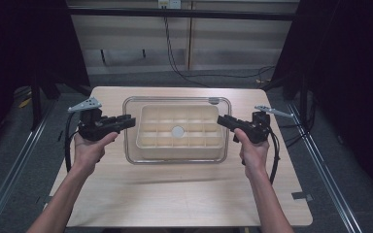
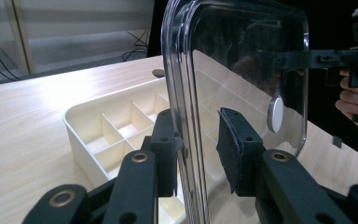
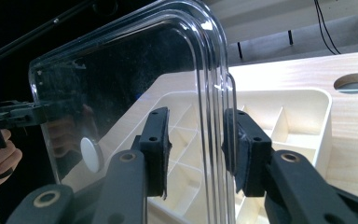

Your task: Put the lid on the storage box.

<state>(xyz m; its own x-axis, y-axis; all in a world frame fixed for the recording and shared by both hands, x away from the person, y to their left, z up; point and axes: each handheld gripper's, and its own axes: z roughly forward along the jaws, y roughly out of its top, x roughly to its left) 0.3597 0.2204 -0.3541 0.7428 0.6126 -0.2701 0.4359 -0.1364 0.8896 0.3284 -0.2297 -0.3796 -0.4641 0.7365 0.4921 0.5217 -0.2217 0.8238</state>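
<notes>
With both grippers clamped on the clear lid [image 1: 177, 104], left gripper [image 1: 128, 121] and right gripper [image 1: 222, 120] on opposite rims, lid removal from the cream tray [image 1: 179, 145] is underway (lid level). Next calls for an even lift clear, then setting it on the table [image 1: 175, 194].

A light wooden table [image 1: 184, 194] stands on a dark grey floor [image 1: 9, 145], and it has a small round hole [image 3: 354, 82] near its far edge. Behind the table there is a pale wall of wooden panels [image 1: 223, 43], and black cables [image 1: 175, 53] hang down from it and run across the floor. Dark curtains [image 1: 349, 58] close the room at both sides, and metal rails [image 1: 330, 165] lie on the floor along the table.
</notes>
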